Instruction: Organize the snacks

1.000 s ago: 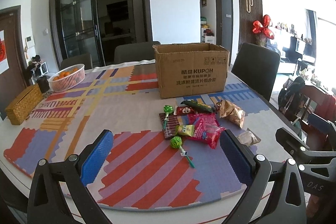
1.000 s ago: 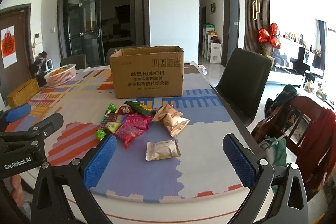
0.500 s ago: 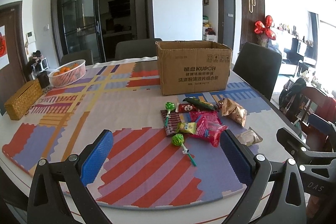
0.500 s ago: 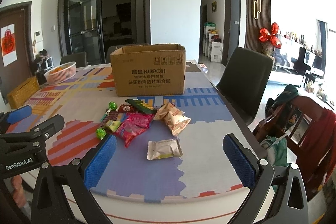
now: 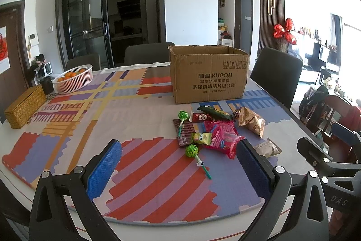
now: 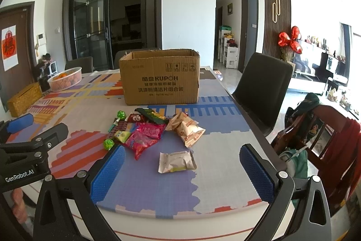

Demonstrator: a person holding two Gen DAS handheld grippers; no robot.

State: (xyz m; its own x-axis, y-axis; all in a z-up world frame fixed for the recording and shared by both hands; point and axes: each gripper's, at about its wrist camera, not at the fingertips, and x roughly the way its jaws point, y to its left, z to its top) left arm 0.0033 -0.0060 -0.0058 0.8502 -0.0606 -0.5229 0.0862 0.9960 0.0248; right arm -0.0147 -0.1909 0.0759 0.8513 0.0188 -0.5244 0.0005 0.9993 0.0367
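Desk (image 5: 140,110) under a patterned mat; one open cardboard box (image 6: 160,78) stands beyond the snack pile (image 5: 216,130). Two green lollipops (image 5: 191,150), one pale packet (image 6: 177,162) nearest my right gripper (image 6: 182,169). Left gripper (image 5: 178,167) and right both spread wide, holding nothing, at the desk's near edge.

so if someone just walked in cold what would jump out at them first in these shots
The open cardboard box stands mid-table on the bright patchwork mat, with a heap of snacks spilled just in front of it. One pale packet lies apart, nearest the right gripper. Both it and the left gripper hang open and empty at the table's near edge.
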